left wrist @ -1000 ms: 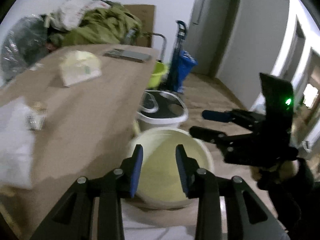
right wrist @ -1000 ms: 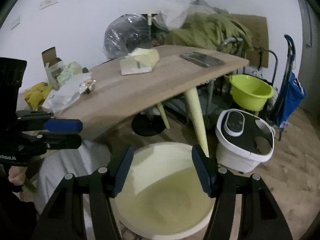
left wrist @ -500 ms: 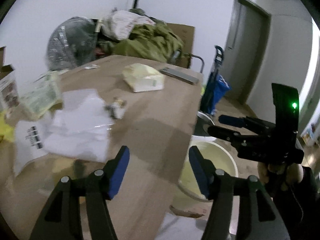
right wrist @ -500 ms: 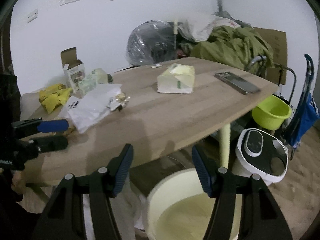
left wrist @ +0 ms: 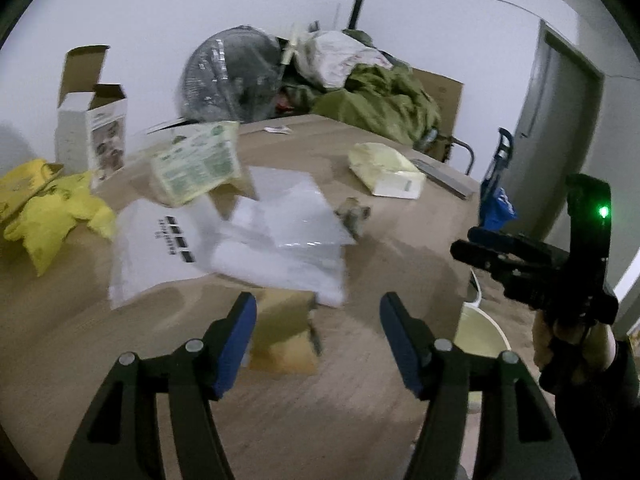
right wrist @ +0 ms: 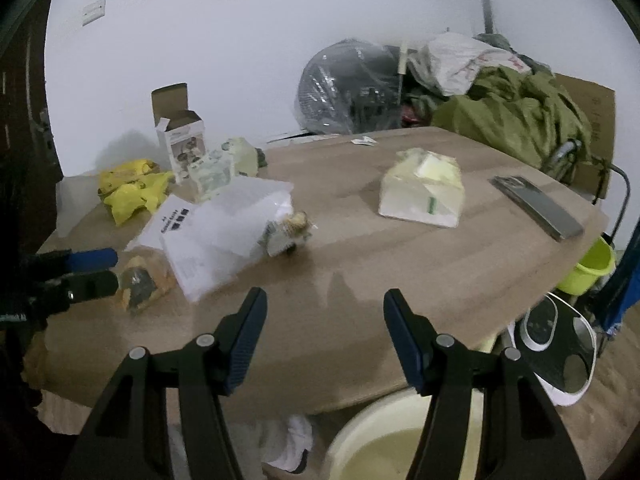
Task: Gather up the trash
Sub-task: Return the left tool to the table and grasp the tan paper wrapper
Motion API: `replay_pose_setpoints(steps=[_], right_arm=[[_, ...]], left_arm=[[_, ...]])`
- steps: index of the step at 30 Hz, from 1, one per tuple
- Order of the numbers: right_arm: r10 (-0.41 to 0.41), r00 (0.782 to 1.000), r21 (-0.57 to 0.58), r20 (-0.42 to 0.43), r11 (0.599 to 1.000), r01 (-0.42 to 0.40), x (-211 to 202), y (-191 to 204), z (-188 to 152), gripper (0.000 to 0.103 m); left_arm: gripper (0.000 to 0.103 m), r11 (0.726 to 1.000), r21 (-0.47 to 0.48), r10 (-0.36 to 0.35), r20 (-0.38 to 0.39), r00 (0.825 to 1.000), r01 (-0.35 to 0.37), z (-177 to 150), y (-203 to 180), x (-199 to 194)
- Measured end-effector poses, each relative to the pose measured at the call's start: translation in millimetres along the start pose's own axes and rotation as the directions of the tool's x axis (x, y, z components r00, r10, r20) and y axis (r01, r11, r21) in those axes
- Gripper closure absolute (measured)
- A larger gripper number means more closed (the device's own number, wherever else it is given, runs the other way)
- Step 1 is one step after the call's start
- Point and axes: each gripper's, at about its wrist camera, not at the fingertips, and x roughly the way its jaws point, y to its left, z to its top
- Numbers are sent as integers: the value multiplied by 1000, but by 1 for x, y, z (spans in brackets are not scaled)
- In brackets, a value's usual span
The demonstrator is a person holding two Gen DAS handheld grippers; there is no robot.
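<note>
We cannot read any text. The white plastic bag (left wrist: 168, 240) at left centre carries dark printed marks, and the green-printed packet (left wrist: 198, 162) too, but both are blurred.

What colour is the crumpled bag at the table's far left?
Yellow crumpled bag, clearest in the left wrist view.

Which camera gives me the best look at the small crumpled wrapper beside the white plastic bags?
Right wrist view: the crumpled wrapper sits near centre, unobstructed, against the white plastic bags. The left wrist view shows it smaller, blurred, farther off.
</note>
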Motion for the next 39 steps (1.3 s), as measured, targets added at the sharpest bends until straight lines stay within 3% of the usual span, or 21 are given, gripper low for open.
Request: replay_pose_setpoints(steps=[8, 18, 23, 28, 36, 37, 39], right_arm=[[61, 997, -72, -41, 995, -64, 41, 13, 38, 44], [97, 988, -132, -120, 985, -113, 99, 27, 61, 44], [101, 983, -148, -150, 981, -123, 117, 27, 63, 44], [124, 978, -143, -167, 979, -148, 129, 26, 64, 44], [162, 969, -142, -186, 972, -189, 137, 28, 62, 45], [167, 967, -139, -190, 971, -195, 137, 27, 62, 45], [174, 965, -139, -196, 969, -203, 138, 27, 62, 56]], left_arm=[[34, 996, -78, 36, -32, 999, -39, -1, 25, 7], [30, 978, -207, -19, -80, 997, 2, -1, 46, 25], [30, 975, -222, -37, -105, 994, 13, -3, 44, 35], [30, 976, -217, -13, -152, 988, -21, -7, 43, 45], [30, 976, -213, 12, -158, 987, -46, -6, 42, 44], [30, 975, -214, 21, -158, 987, -55, -6, 43, 44], [30, 975, -212, 31, -158, 987, -65, -7, 43, 43]])
